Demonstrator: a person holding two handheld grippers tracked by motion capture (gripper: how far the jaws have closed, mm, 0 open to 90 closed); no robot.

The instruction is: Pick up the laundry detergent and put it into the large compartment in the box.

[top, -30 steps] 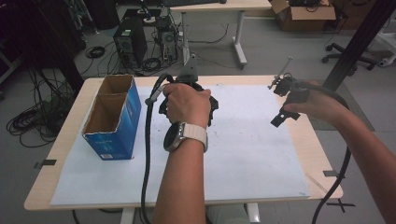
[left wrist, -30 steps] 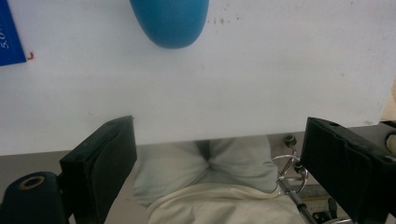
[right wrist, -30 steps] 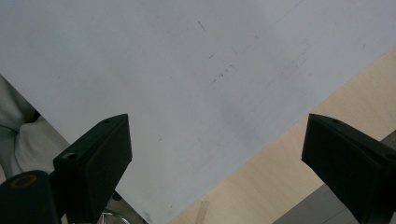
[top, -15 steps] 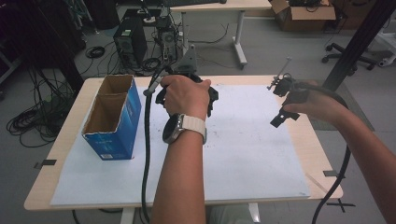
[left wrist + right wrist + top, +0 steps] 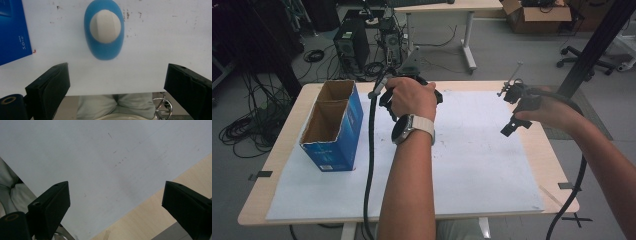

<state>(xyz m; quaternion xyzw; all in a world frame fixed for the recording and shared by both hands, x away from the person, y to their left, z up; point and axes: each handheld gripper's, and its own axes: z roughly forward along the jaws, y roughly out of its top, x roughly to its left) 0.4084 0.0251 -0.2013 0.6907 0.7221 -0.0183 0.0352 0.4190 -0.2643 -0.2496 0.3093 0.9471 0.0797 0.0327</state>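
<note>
Left gripper (image 5: 116, 87) over white paper (image 5: 472, 165), wooden table (image 5: 287, 135), cluttered grey floor (image 5: 512, 55)

**Blue oval piece lies flat on the white sheet**

We see a blue oval object (image 5: 104, 30) with a rounded, egg-like outline, lying flat on the white paper. Its top carries a pale, off-white faceted insert, set toward one end and ringed by the blue body. It rests just beside the blue box's side, apart from it, untouched and free of any grip.
</note>
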